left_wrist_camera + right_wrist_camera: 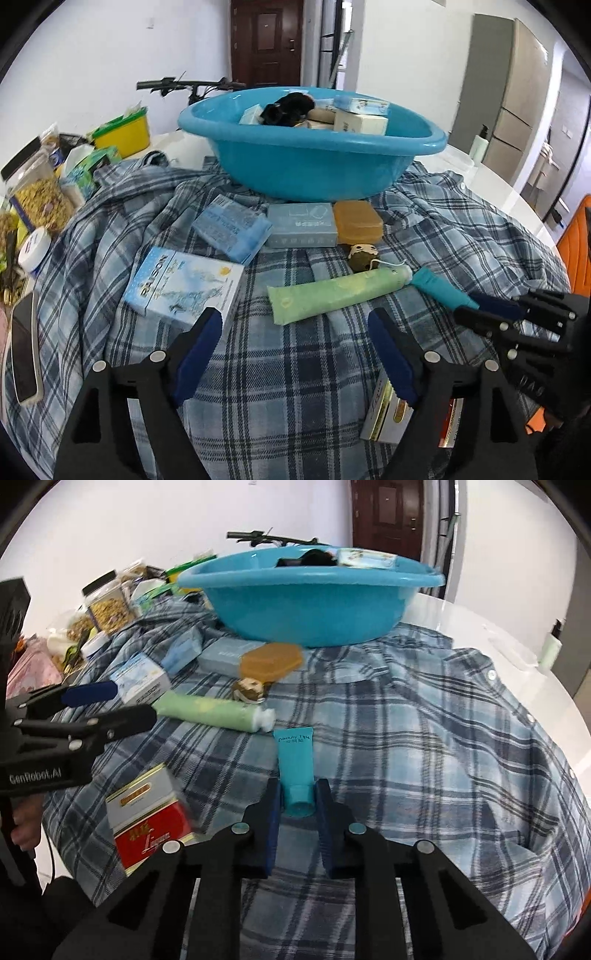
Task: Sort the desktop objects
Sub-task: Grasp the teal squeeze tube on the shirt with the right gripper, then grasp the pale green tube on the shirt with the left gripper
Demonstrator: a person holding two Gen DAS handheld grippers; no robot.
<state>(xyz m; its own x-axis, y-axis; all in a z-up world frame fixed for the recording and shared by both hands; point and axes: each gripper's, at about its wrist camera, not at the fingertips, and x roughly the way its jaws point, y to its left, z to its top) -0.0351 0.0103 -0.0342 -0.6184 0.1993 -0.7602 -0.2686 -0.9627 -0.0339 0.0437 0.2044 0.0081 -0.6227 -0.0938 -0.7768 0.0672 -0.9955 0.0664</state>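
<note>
Teal tube (295, 764) pinched in right claw (297, 805) — left claw (295, 332) open, empty.

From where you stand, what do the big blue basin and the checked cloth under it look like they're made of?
The blue basin looks like moulded plastic: one even colour, glossy highlights on its rolled rim. The checked cloth looks like soft woven fabric, probably a cotton shirt: matte, wrinkled, with buttons along one edge.

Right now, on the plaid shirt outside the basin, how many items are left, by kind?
Boxes and packs: 4, namely light-blue printed box, blue soft pack, grey-blue box, red-and-gold box
Tubes: 2, green tube, teal tube
Amber soap case: 1
Small tied bundle: 1
Total: 8
</note>
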